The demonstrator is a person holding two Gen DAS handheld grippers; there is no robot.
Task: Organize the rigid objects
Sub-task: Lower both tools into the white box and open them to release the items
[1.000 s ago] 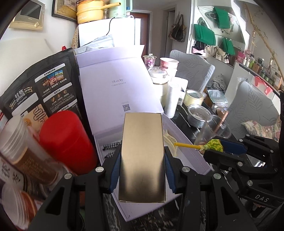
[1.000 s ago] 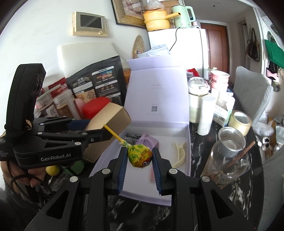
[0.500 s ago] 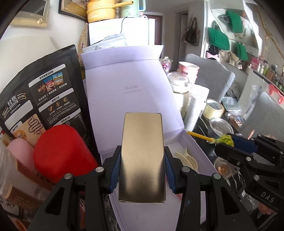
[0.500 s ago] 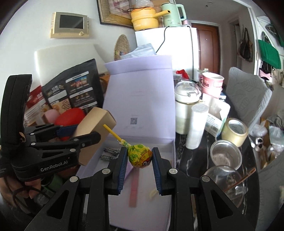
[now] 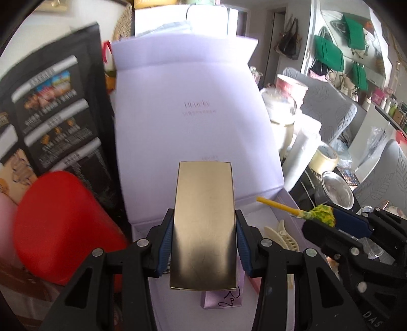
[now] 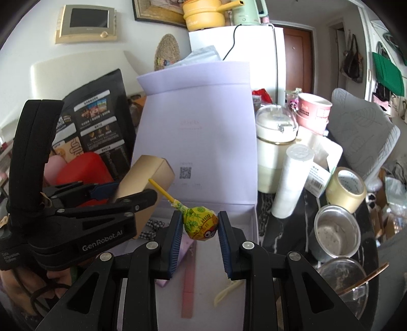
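Nearest, the left gripper [image 5: 203,244] has its fingers [image 5: 165,244] clamped on the two long sides of a gold box [image 5: 204,224], which is held above the open lavender box [image 5: 287,203]; seen from the right wrist view the same gold box [image 6: 142,183] sits tilted at the left, over the near-left part of the tray. The right gripper [image 6: 199,236] has its fingers [image 6: 176,239] closed narrowly on the wrapped head of a yellow-green lollipop [image 6: 201,222], its yellow stick pointing up and left toward the gold box. Both held items hang over the tray, not resting in it. On the tray floor: a small lavender carton [image 5: 221,298] under the gold box, a cream hair claw [image 5: 279,234] to the right, a checked black-and-white item [image 6: 152,228] at the left, a pink strip [image 6: 189,285] near the middle. Just left of the tray, a red canister [image 5: 61,229]; behind it, a black printed pouch [image 5: 56,107]. The tray's lid [image 6: 198,122] stands upright at the far edge, a QR code low on it. Right of the box on the dark marble counter [image 6: 302,231]: a white cylinder [image 6: 292,178], a domed cream jar [image 6: 276,147], a tape roll [image 6: 346,188], a steel cup [image 6: 335,234], a glass bowl with a spoon [image 6: 351,282]. Farther back, a pink paper cup [image 6: 314,112], a white fridge [image 6: 244,48], a yellow pot [image 6: 206,12] on top.
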